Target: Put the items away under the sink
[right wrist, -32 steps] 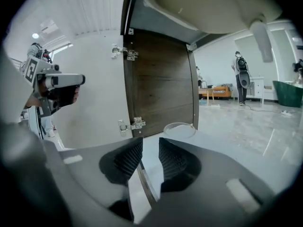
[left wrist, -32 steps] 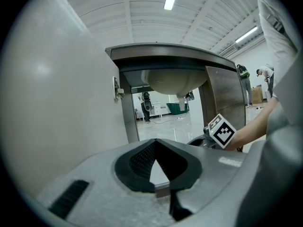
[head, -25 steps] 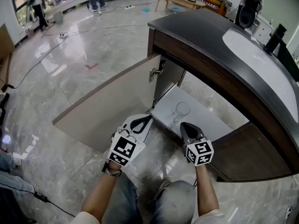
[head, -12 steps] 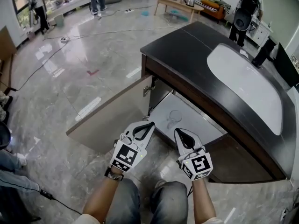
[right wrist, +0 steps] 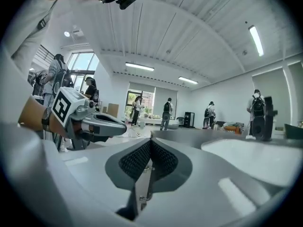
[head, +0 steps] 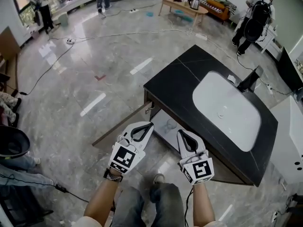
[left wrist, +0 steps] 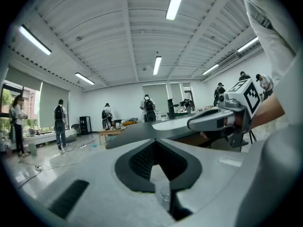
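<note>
A clear glass (head: 170, 124) stands on the white floor of the cabinet (head: 160, 126) under the sink, just below the black countertop's (head: 175, 79) edge. Both cabinet doors hang open; the left door (head: 124, 126) swings out toward me. My left gripper (head: 149, 125) is shut and holds nothing, its tips in front of the cabinet opening, beside the glass. My right gripper (head: 181, 133) is also shut and holds nothing, a little right of the glass. In the left gripper view the glass (left wrist: 164, 193) shows small through the gap below the closed jaws.
A white oval basin (head: 227, 110) with a dark faucet (head: 248, 79) sits in the countertop. The right cabinet door (head: 229, 167) sticks out beside my right arm. Cables (head: 57, 60) lie on the glossy stone floor. People stand far back; a low table (head: 182, 4) is beyond.
My view has risen and pulled back, so the whole countertop and basin now show. Both grippers stayed shut and came slightly up and away from the cabinet; the glass stayed inside.
</note>
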The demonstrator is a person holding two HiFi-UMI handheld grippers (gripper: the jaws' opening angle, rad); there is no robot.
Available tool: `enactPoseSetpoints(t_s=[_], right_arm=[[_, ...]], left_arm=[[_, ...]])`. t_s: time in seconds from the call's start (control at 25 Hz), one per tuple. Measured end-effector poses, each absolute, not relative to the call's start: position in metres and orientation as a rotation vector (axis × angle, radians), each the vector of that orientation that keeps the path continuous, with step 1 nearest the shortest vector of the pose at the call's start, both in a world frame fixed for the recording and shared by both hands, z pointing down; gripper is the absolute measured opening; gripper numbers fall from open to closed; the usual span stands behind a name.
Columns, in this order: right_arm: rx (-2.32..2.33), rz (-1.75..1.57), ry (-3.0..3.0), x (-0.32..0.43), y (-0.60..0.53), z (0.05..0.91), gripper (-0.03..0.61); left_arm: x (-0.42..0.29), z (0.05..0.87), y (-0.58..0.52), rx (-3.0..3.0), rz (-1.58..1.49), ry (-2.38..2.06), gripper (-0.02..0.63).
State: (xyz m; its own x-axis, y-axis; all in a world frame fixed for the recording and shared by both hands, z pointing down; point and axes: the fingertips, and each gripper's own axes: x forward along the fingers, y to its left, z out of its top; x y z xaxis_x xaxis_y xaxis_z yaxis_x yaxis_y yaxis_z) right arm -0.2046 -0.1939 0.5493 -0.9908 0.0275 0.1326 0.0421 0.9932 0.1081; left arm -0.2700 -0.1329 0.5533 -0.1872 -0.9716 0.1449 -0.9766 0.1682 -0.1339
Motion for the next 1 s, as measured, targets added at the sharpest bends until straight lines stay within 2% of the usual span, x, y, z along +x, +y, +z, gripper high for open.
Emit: enactPoseSetpoints(t_s=[0.48,0.76,1.0], right_arm=[[0.107,-0.146,-3.012,-0.172,-0.202,0.288,0.005],[0.116,-0.163,-3.005,-0.132,-0.169,0.215,0.005],[0.091,-0.193,-2.982,-0.107,-0.127,0.185,0.005]], left_arm=[[-0.248,0.304,-0.102,1.970,0.222,-2.422,-0.002],[-0.214,0.222,-0.078,2.032,0.229,-2.420,-0.002],[-0.185,0.190,-0.053,2.073,0.223,-2.387,-0.002]])
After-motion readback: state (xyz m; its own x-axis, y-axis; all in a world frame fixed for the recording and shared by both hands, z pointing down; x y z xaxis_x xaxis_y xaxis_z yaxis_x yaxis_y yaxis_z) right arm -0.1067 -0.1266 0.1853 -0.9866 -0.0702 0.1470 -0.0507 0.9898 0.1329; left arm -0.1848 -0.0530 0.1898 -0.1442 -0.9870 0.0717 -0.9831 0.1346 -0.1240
